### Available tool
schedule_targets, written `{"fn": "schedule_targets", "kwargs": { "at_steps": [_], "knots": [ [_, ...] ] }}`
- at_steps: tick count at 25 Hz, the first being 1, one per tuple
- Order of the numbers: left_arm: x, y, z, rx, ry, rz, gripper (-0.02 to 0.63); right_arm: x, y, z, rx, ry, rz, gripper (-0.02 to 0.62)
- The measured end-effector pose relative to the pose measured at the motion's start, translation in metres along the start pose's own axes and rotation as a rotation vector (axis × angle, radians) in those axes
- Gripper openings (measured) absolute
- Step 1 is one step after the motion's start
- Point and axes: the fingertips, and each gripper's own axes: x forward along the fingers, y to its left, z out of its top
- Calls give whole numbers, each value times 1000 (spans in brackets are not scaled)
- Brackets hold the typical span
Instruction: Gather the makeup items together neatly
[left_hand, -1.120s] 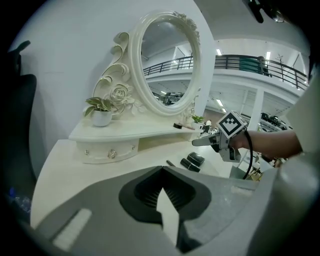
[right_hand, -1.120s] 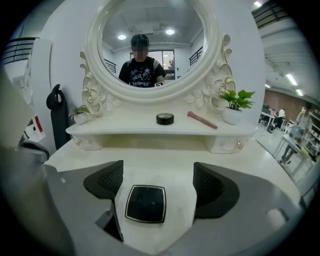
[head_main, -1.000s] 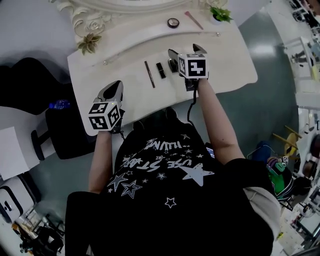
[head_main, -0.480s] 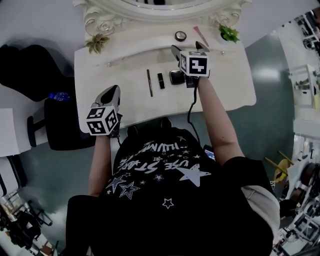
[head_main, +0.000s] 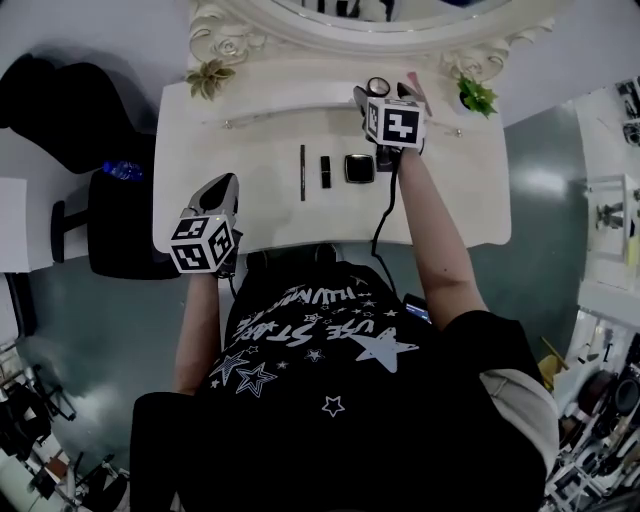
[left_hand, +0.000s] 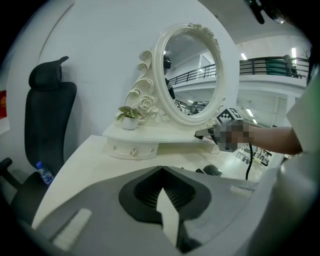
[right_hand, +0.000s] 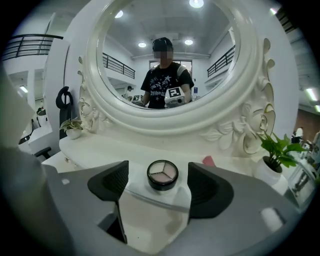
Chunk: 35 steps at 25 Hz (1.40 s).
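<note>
Eyeshadow pot (right_hand: 162, 174), round and black-rimmed, sits between the jaws of the right gripper (right_hand: 158, 169), at the centre of the right gripper view. Those jaws stand wide and have just been closing. There are clear gaps on both sides of the pot, and neither pad touches it. It rests on the raised shelf (right_hand: 100, 150), close to the shelf's curved front edge. Right behind it rises the carved mirror frame (right_hand: 165, 125), closing off the space beyond. A pink brush (right_hand: 209, 161) lies just beside the right jaw's tip, and a potted plant (right_hand: 276, 150) stands at the right edge of the frame.

In the head view, a dark compact (head_main: 359, 168), a black tube (head_main: 325, 171) and a thin pencil (head_main: 302, 172) lie in a row at mid-frame. They are apart from one another on the white table (head_main: 250, 210), with bare surface all round them. The left gripper (left_hand: 161, 169) has its jaws together on nothing, over the table's lower left part near the front edge. Beyond the table's left edge stand a black chair (head_main: 60, 100) and a water bottle (head_main: 120, 170).
</note>
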Motion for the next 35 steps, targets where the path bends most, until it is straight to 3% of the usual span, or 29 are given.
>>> {"fn": "schedule_targets", "kwargs": {
  "at_steps": [16, 19, 28, 35],
  "knots": [
    [4, 3, -8, -29, 19, 39, 2, 24, -10, -6, 51, 33, 27, 329],
    [6, 0, -7, -22, 20, 31, 2, 24, -11, -5, 49, 32, 20, 267],
    [12, -5, 2, 8, 18, -8, 2, 5, -15, 3, 35, 0, -7, 264],
    [20, -19, 4, 45, 30, -73, 2, -25, -20, -13, 39, -17, -32, 264]
  ]
}}
